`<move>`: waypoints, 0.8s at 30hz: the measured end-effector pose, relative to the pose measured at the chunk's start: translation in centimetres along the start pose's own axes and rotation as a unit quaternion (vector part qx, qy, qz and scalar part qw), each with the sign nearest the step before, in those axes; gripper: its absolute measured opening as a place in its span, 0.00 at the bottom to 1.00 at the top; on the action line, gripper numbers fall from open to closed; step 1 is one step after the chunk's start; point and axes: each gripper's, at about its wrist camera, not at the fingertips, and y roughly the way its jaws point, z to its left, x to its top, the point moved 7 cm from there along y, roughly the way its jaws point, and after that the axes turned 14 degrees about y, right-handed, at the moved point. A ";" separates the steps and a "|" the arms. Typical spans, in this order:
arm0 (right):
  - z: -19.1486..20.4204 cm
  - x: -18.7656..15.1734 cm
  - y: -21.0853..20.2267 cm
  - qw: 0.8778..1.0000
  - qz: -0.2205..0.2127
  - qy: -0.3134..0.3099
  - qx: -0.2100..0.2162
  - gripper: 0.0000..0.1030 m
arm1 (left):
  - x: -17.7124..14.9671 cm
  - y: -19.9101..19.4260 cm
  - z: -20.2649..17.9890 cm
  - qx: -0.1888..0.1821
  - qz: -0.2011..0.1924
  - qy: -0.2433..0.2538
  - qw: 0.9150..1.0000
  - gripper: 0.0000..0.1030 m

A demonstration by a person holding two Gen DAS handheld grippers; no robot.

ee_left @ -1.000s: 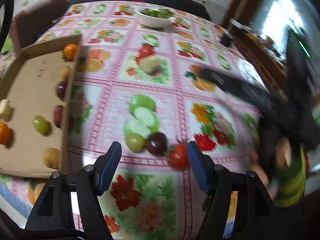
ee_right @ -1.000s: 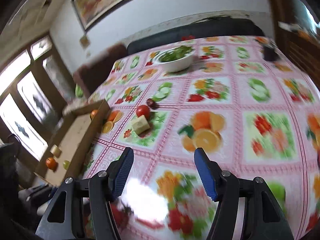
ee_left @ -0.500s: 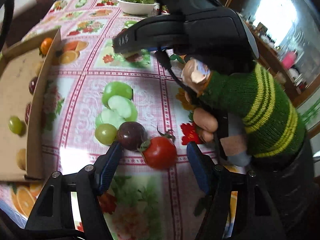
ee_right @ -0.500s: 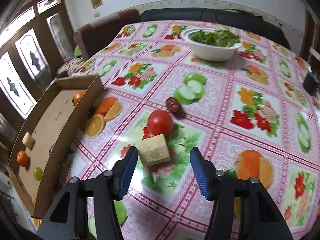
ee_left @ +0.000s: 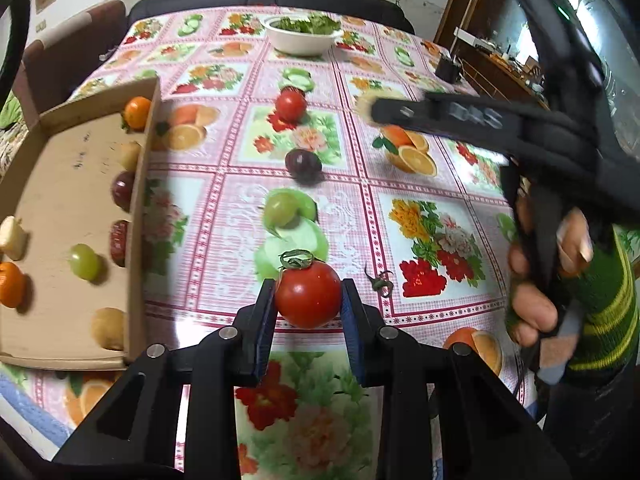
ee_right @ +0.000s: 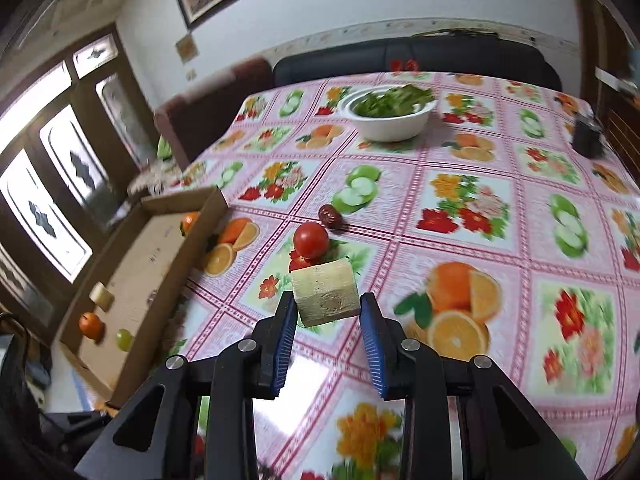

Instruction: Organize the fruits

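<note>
The sorting looked roughly half done: the shallow brown cardboard tray (ee_left: 60, 200) at the table's left edge already held about 8 small fruits, among them 2 oranges, a green grape and dark red pieces, while a second red tomato (ee_left: 291, 105), a dark purple plum (ee_left: 303, 162), a green grape (ee_left: 281, 208) and a wrinkled red date (ee_right: 330, 216) lay loose on the pink fruit-print tablecloth (ee_left: 420, 168). The left gripper (ee_left: 308, 300), pitched steeply down, was closing, its blue pads against both sides of a round red stemmed tomato (ee_left: 308, 299). The right gripper (ee_right: 328, 312), reaching forward at a shallower tilt, was closing on a pale yellow cut fruit block (ee_right: 325, 297) between its pads, seemingly raised just off the cloth.
</note>
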 end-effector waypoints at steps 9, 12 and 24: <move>-0.8 -1.0 -3.3 0.998 -0.025 0.047 0.015 0.32 | 1.9 -1.4 2.3 0.052 -0.022 -0.003 0.998 0.27; -0.9 -1.2 -4.1 0.998 -0.031 0.054 0.018 0.32 | 2.5 -1.9 3.1 0.067 -0.029 -0.004 0.997 0.27; 1.4 -1.4 -6.4 0.997 -0.047 0.048 0.033 0.32 | 3.7 -3.4 6.4 0.103 -0.048 -0.029 0.993 0.28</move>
